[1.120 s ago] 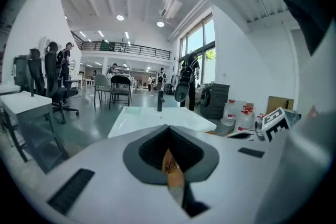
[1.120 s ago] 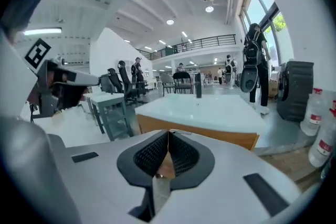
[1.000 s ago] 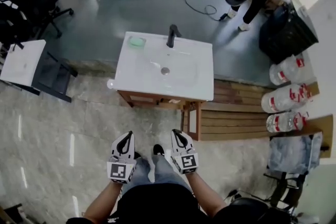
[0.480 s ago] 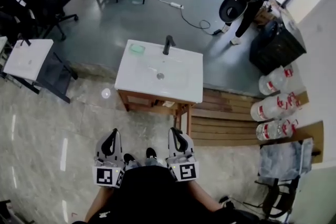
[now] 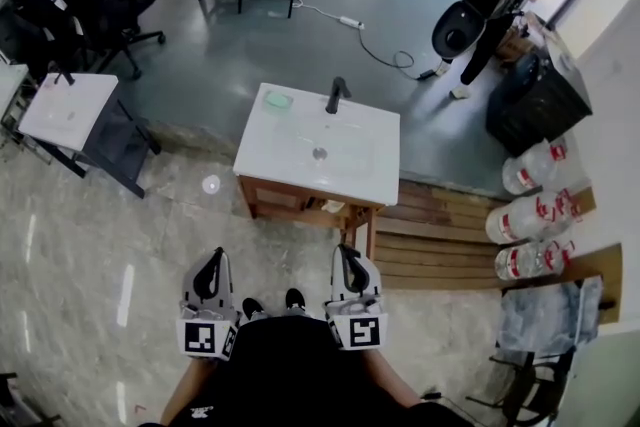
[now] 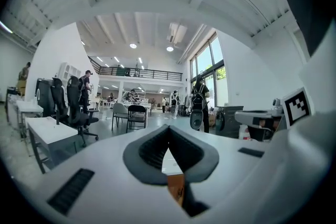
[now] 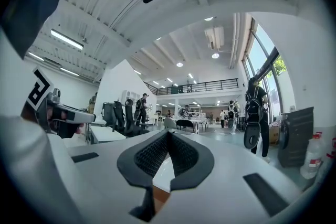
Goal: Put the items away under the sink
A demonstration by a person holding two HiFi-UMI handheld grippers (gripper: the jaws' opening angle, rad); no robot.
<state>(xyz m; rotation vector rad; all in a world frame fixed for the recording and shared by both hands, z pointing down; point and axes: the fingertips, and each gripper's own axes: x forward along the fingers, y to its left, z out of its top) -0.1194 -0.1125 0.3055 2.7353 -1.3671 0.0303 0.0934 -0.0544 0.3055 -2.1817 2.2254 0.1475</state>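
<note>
As both face the sink (image 5: 382, 170), left gripper (image 5: 214, 256) and right gripper (image 5: 346, 252) seem closed, empty.

The sink (image 5: 375, 180) was white, on a brown wooden cabinet (image 5: 290, 200), with a black tap (image 5: 337, 95) and a pale green dish (image 5: 278, 100). The left gripper (image 5: 212, 260) and right gripper (image 5: 345, 255) were white with dark grey ribbed pads (image 6: 149, 152), and each bore black-and-white square markers. The near floor (image 5: 100, 245) was pale grey, marbled and glossy; farther off it was dull blue-grey. The pallet (image 5: 440, 225) was brown slats. The jugs (image 5: 530, 215) were clear with red labels. The bin (image 5: 540, 95) was black and the table (image 5: 65, 110) white.
</note>
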